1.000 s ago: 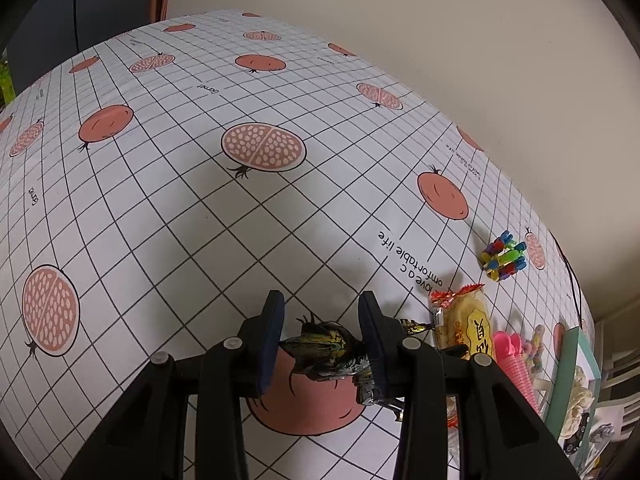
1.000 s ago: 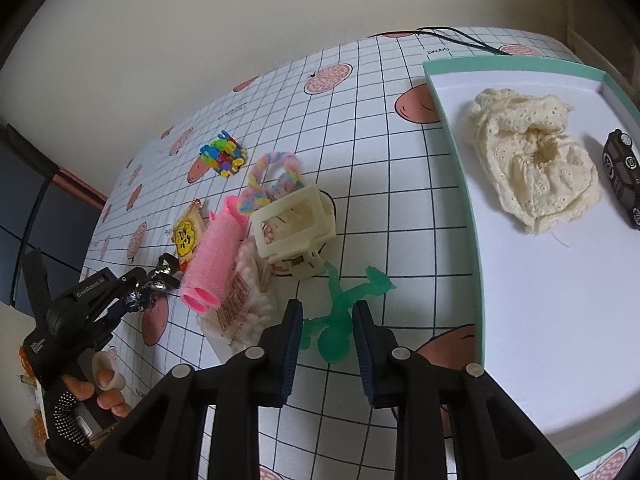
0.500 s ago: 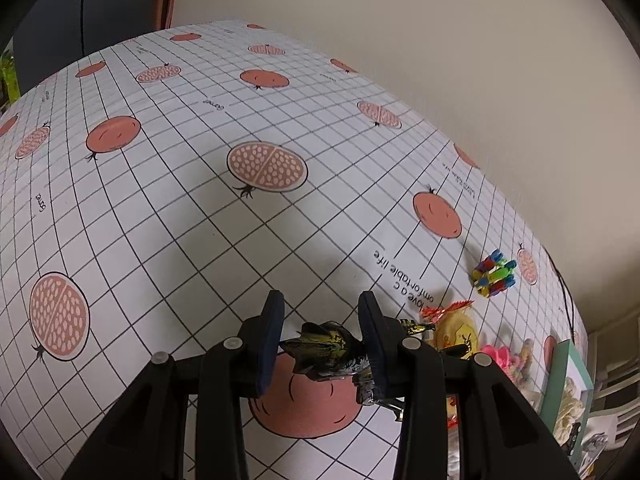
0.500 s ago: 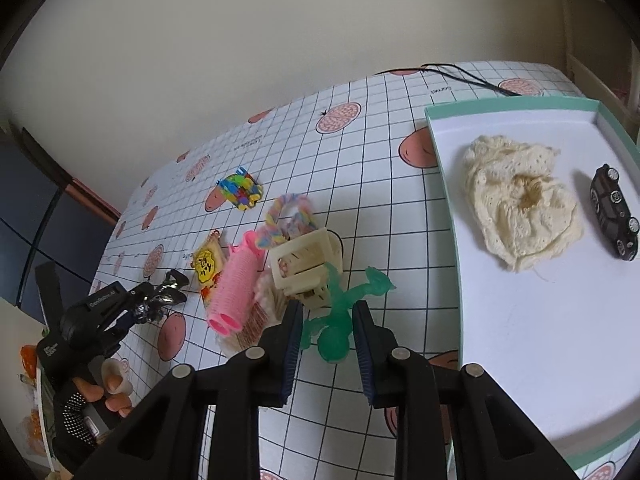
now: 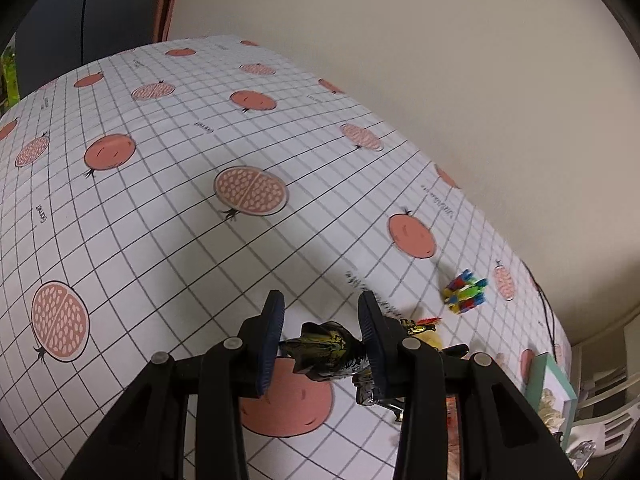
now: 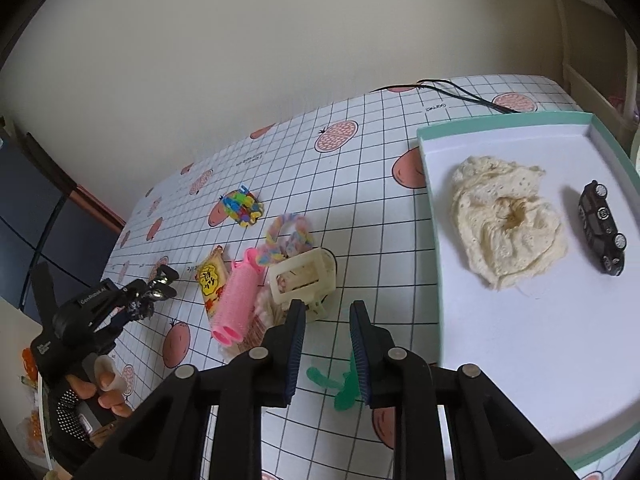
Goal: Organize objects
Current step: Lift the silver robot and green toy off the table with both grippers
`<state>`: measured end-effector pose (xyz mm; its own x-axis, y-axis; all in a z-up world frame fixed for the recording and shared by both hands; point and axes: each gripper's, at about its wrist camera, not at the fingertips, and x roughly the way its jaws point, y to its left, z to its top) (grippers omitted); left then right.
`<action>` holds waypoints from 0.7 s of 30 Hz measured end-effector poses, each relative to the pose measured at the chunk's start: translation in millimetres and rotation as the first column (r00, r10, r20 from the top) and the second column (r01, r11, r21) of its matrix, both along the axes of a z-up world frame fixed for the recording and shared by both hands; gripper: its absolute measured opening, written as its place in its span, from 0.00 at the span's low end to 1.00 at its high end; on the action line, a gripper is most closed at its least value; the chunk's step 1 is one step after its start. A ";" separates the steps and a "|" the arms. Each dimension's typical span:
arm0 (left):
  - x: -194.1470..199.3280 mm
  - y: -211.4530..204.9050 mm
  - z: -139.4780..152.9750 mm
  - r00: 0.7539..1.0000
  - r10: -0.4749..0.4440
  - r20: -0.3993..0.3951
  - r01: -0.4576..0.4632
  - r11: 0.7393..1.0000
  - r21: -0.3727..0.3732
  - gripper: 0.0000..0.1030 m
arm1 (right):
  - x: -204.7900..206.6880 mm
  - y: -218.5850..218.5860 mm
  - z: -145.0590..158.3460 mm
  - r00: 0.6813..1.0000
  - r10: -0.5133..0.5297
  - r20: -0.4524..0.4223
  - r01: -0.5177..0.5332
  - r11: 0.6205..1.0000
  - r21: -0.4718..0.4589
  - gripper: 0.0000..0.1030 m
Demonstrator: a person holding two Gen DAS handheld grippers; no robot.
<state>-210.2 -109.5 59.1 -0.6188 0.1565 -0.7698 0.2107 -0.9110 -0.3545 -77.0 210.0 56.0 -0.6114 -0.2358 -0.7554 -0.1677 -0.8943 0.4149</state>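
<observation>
Above the grid-patterned surface [image 5: 160, 208], the left gripper [image 5: 320, 340] clamped a black-and-yellow figurine [image 5: 324, 350]; the right gripper [image 6: 326, 344] hung empty, fingers apart, over a green toy [image 6: 340, 390]. Only the right view showed the tray [image 6: 516, 122] holding lace cloth [image 6: 506, 228] and toy car [image 6: 602, 234], with a pink hair roller [image 6: 236, 296] and other clutter still unsorted.

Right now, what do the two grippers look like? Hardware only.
Both are black plastic two-finger clamps with silver pivot rivets and dark blue ribbed pads. In the right wrist view, the left gripper body carries small white lettering, and its handle has a dotted grip texture.
</observation>
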 end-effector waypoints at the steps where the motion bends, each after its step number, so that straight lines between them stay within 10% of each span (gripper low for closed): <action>1: 0.4 1.6 1.6 1.000 -0.002 -0.005 0.002 1.000 0.000 0.38 | 0.6 0.7 0.0 1.000 0.003 0.003 -0.003 1.000 0.002 0.24; 21: 4.0 13.5 -2.4 1.000 -0.023 0.019 0.022 1.000 0.019 0.39 | -8.5 -16.7 -23.1 0.993 0.061 0.104 -0.071 0.993 0.094 0.24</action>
